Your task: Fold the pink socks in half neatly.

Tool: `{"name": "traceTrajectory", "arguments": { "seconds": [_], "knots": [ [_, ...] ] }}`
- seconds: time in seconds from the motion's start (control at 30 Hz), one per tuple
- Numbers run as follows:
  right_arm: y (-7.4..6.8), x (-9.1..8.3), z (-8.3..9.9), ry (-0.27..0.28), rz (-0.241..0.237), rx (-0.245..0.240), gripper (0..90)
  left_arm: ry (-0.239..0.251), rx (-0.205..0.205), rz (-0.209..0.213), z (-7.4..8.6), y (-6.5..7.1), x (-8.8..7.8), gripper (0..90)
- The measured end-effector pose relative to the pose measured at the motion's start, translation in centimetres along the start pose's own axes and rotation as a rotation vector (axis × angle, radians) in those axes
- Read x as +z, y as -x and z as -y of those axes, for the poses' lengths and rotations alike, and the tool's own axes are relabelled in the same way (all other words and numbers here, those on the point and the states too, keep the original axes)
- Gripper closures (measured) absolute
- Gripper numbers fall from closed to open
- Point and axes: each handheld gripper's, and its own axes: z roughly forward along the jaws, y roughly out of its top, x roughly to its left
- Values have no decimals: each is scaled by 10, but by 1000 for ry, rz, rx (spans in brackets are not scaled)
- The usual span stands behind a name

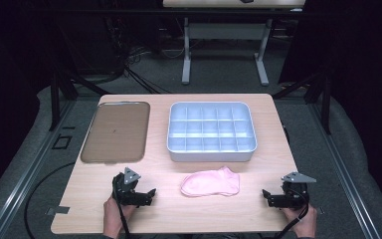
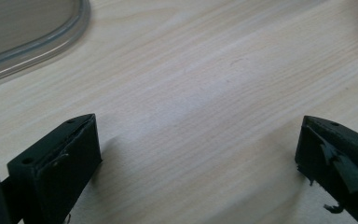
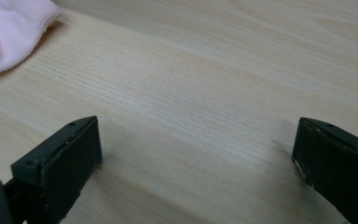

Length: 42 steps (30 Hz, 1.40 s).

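Note:
A pink sock point(image 1: 211, 183) lies flat on the wooden table point(image 1: 164, 172) near the front, between my two grippers. My left gripper point(image 1: 148, 195) rests on the table to the sock's left, its jaws wide apart and empty, pointing toward the sock. In the left gripper view, the left gripper point(image 2: 198, 135) has only bare wood between its jaws. My right gripper point(image 1: 267, 197) sits to the sock's right, also open and empty. The right gripper view shows the right gripper point(image 3: 196, 135) over bare wood, with the sock's cuff point(image 3: 9, 32) at the top left.
A white box with several compartments point(image 1: 211, 130) stands behind the sock. A flat grey-brown tray point(image 1: 114, 132) lies at the back left, and its rim point(image 2: 51, 39) is in the left gripper view. Beyond the table stand another table's legs and dark floor.

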Motion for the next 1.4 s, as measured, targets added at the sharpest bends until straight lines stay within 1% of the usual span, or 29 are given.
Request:
{"name": "traceTrajectory", "arguments": {
  "seconds": [0.2, 0.47, 0.63, 0.73, 0.8, 0.83, 0.9, 0.97, 1.1, 1.13, 1.17, 1.2, 1.23, 1.27, 1.3, 1.4],
  "knots": [
    [0, 1, -1, 0, 1, 5, 4, 0, -14, -14, 0, 1, 0, 0],
    [0, 1, -3, -20, -1, 1, 0, 0, -15, -16, 0, 1, 0, 0],
    [0, 2, -4, -20, 1, 8, 0, -1, -16, -16, 0, 1, 0, 0],
    [0, 2, -5, -33, 1, 1, 0, -3, -17, -16, 0, 1, 0, 0],
    [0, 2, -6, -37, -5, 2, 0, -1, -18, -17, 0, 1, 0, 1],
    [1, 2, -7, -48, -7, 1, 0, -1, -18, -17, 0, 1, 0, 1],
    [-1, 1, -8, -42, -21, 13, 0, -3, -17, -17, 0, 1, 0, 1],
    [-4, 0, -10, -41, -23, 16, 0, -3, -17, -17, 0, 1, 0, 1],
    [-15, -4, -18, -41, -57, 11, 0, -2, -17, -20, 0, 1, 0, 3],
    [-21, -6, -24, -37, -67, 1, 0, -2, -17, -20, 0, 1, 0, 3],
    [-21, -6, -24, -37, -67, 1, 0, -2, -17, -20, 0, 1, 0, 3],
    [-24, -7, -27, -41, -77, -9, 0, -2, -17, -21, 0, 1, 0, 3],
    [-28, -7, -29, -34, -86, -13, 0, -2, -18, -21, 0, 1, 0, 3],
    [-35, -8, -35, -35, -110, -22, 0, -2, -19, -23, 0, 1, 0, 3],
    [-35, -8, -35, -35, -110, -22, 0, -2, -19, -23, 0, 1, 0, 3],
    [-47, -7, -43, -43, -136, -51, 0, -2, -18, -24, 0, 1, -1, 3]
  ]
}}
